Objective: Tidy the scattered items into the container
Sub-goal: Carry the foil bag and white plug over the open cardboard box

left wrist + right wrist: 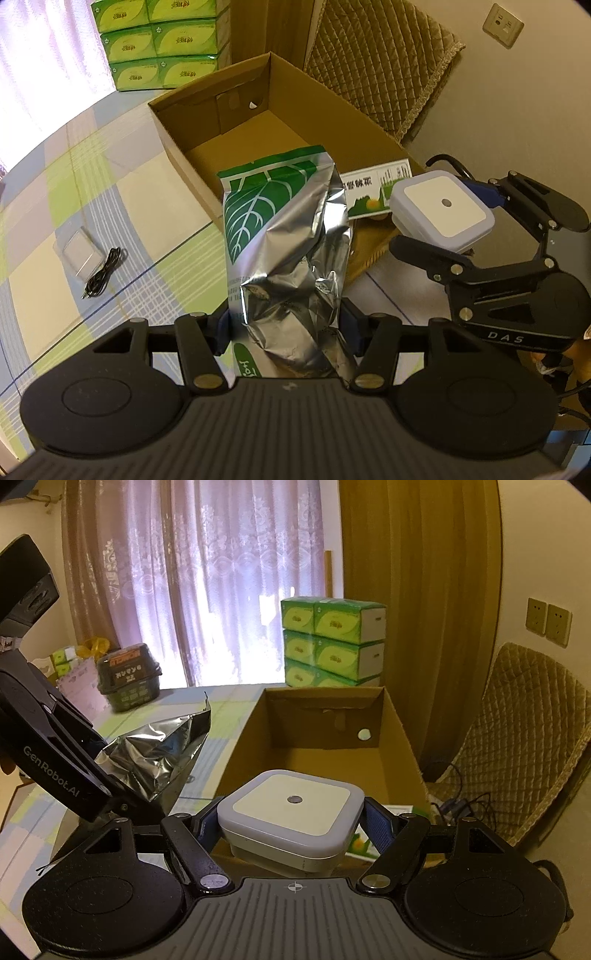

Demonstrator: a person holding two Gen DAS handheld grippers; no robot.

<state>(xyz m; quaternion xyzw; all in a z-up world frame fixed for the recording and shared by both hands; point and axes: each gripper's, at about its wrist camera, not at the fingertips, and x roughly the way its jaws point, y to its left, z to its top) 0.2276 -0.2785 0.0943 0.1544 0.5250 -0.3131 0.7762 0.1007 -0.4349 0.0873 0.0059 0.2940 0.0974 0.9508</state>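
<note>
At centre frame: your left gripper (286,326) clamps the crinkled silver-and-green foil pouch (284,243); your right gripper (291,829) clamps the white square night-light (291,808). Both at the open brown cardboard box (325,753)'s near rim. Next: carry over, release inside.

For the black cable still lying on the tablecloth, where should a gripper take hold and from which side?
Probably at the middle of the black cable, where its loosely folded strands run side by side, coming from straight above with the fingers across the bundle. It lies flat on the tablecloth, so a side approach would find no edge. The clear plastic case sits close beside it; keep the fingers off that.
</note>
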